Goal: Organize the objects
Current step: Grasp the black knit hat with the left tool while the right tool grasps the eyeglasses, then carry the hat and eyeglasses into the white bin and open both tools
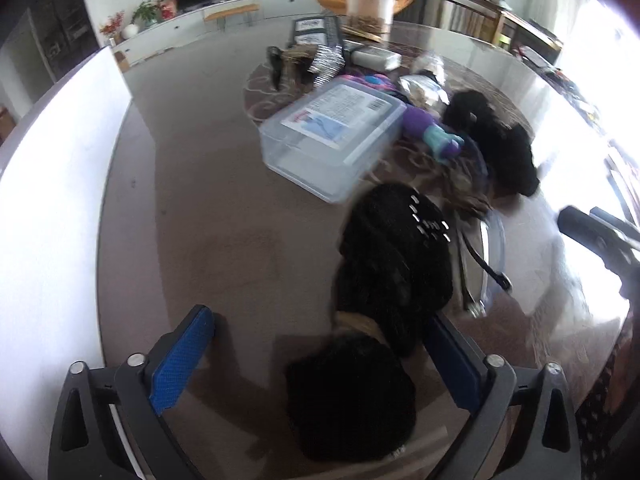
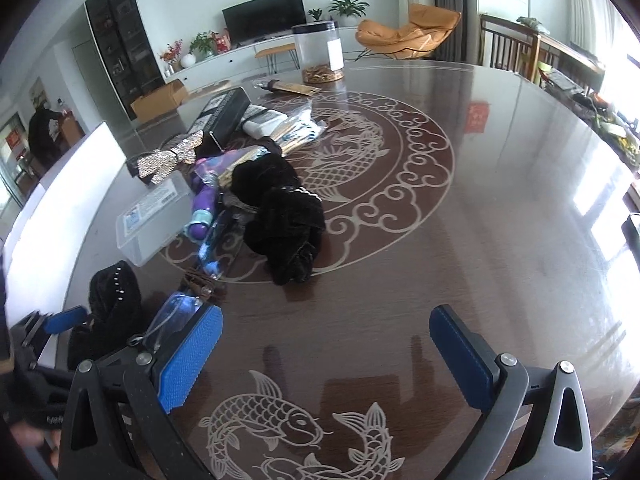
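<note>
A black fuzzy garment with small studs (image 1: pixel 394 264) lies on the round dark table (image 1: pixel 224 248), reaching between the fingers of my left gripper (image 1: pixel 320 360), which is open around it; it also shows in the right wrist view (image 2: pixel 114 300). A clear plastic box with a label (image 1: pixel 332 136) lies beyond it. A second black fuzzy piece (image 2: pixel 284 216) sits mid-table beside a purple and teal item (image 2: pixel 204 210). My right gripper (image 2: pixel 326 354) is open and empty above the fish pattern.
A clear jar with a black lid (image 2: pixel 318 52) stands at the far side. A sequined bow (image 2: pixel 172 156), a black case (image 2: pixel 230 116) and packets clutter the left. A clear bag (image 2: pixel 176 316) lies near my right gripper. A white panel (image 1: pixel 52 200) borders the left.
</note>
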The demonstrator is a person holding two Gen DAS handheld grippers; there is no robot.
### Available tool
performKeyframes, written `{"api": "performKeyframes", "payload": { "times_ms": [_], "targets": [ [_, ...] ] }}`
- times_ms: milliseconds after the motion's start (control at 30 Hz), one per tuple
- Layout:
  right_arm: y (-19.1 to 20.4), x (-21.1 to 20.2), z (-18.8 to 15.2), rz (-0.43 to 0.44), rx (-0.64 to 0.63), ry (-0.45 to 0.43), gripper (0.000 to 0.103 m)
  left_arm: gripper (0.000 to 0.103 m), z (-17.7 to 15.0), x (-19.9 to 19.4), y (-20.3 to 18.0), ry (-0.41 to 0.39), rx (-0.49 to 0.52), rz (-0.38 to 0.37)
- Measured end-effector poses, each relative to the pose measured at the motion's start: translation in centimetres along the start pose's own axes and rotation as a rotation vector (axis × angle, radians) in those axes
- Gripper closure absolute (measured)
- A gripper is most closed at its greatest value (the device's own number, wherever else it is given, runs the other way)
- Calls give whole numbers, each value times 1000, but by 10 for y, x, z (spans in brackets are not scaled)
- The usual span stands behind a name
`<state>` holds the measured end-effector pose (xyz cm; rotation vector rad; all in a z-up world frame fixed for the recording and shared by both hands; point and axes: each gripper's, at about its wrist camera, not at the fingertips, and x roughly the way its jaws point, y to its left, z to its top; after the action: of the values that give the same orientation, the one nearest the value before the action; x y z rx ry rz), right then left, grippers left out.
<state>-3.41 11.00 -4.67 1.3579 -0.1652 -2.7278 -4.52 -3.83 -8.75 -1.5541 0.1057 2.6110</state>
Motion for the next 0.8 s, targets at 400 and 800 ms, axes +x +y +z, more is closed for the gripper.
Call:
{"api": "performKeyframes", "payload": {
  "times_ms": [400,800],
  "targets": [
    [63,22,11,184,16,191,22,74,-31,-56,13,-132,-96,-33],
    [44,20,8,163,52,188,75,74,-49,-101,39,-194,-101,-74]
  ]
}}
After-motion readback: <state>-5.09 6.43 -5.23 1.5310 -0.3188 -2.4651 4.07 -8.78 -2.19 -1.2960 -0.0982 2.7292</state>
